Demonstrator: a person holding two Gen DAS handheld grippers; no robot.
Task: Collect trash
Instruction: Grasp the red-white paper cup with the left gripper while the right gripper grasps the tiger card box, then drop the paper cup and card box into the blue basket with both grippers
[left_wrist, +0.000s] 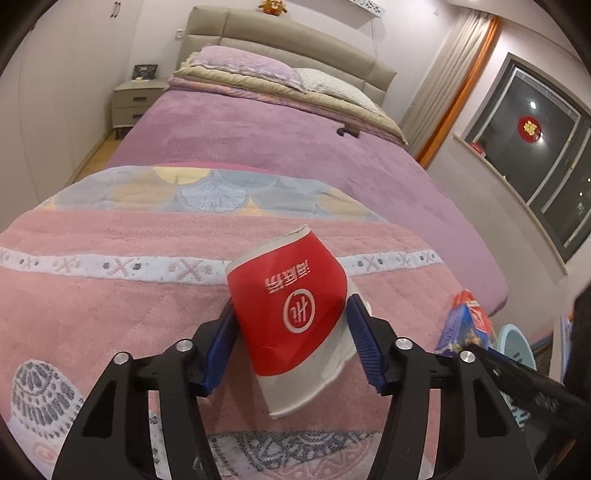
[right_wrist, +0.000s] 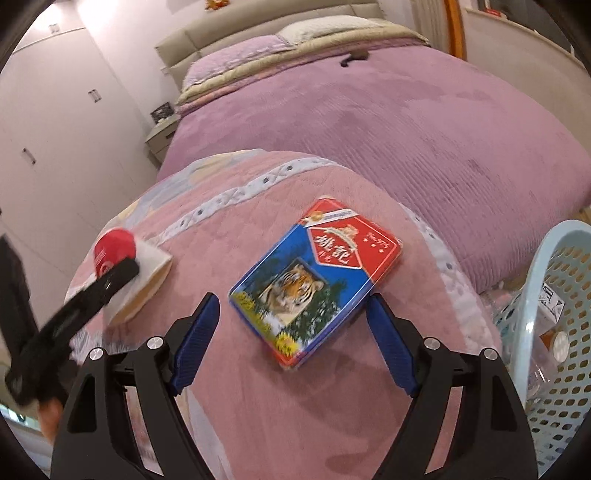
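- Left wrist view: your left gripper (left_wrist: 291, 332) has its blue pads clamped on both sides of a crushed red-and-white paper cup (left_wrist: 291, 314), which lies on the pink patterned quilt (left_wrist: 110, 295) at the foot of the purple-covered bed (left_wrist: 258, 140).
- The cup's mouth faces you, flattened; nothing shows inside it.
- At the right edge, a blue-and-red box (left_wrist: 467, 321) and a pale blue plastic basket (left_wrist: 515, 341) are cut off by the black frame of your other gripper.
- Right wrist view: your right gripper (right_wrist: 291, 332) stands wide and released, its pads either side of a flat blue-and-red carton with a tiger picture (right_wrist: 314, 277), not pressing it.
- The carton lies on the quilt, near its right edge.
- The perforated basket (right_wrist: 546, 280) sits beside the bed at the right; something with a label and a round cap lies inside, too blurred to name.
- At left, the other gripper hides much of the cup (right_wrist: 125, 266).
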